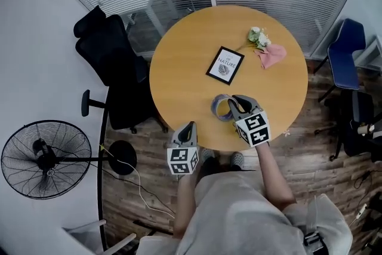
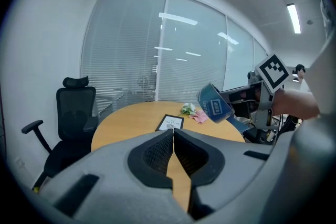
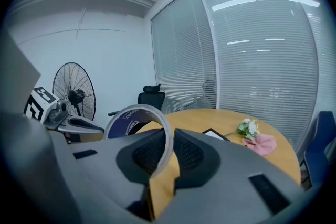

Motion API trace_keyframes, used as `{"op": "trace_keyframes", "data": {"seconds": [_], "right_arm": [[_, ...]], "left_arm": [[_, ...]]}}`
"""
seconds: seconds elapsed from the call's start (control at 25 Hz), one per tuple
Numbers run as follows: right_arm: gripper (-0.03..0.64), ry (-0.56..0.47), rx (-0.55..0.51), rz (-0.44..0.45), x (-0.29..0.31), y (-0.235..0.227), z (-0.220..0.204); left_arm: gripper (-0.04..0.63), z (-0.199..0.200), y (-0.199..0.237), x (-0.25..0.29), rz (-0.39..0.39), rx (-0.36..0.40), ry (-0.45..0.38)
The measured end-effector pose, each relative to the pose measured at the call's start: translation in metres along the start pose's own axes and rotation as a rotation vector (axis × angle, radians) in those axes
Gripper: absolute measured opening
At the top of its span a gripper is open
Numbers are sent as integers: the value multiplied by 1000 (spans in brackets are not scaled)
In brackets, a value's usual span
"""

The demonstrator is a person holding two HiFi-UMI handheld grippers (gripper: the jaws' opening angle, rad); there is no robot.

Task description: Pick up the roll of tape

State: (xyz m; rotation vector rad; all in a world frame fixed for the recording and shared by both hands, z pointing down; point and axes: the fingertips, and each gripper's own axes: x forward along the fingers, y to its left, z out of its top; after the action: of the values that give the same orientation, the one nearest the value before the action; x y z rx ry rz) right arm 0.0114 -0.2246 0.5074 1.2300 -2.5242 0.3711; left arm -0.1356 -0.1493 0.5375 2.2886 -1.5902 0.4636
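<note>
The roll of tape (image 1: pixel 222 107), a blue-lined ring, hangs tilted above the near part of the round wooden table (image 1: pixel 179 68). My right gripper (image 1: pixel 234 103) is shut on its wall, which runs between the jaws in the right gripper view, the tape (image 3: pixel 137 119) arching up to the left. The left gripper view shows the tape (image 2: pixel 214 104) in the air at the right. My left gripper (image 1: pixel 190 127) sits at the table's near edge, shut and empty; its jaws (image 2: pixel 173 136) meet with nothing between them.
On the table lie a black-framed picture (image 1: pixel 225 65), a small bunch of flowers (image 1: pixel 258 37) and a pink cloth (image 1: pixel 271 55). A black office chair (image 1: pixel 110 63) and a floor fan (image 1: pixel 43 158) stand at the left, a blue chair (image 1: pixel 346 48) at the right.
</note>
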Motion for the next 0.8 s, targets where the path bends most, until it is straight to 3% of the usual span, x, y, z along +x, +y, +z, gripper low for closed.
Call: {"op": "trace_keyframes", "data": {"seconds": [0.56, 0.8], "right_arm": [[48, -128, 83, 104, -20, 1, 26], [48, -167, 112, 145, -28, 12, 37]], "left_arm": [[11, -12, -14, -11, 40, -51, -23], [11, 1, -6, -25, 66, -66, -68]]}}
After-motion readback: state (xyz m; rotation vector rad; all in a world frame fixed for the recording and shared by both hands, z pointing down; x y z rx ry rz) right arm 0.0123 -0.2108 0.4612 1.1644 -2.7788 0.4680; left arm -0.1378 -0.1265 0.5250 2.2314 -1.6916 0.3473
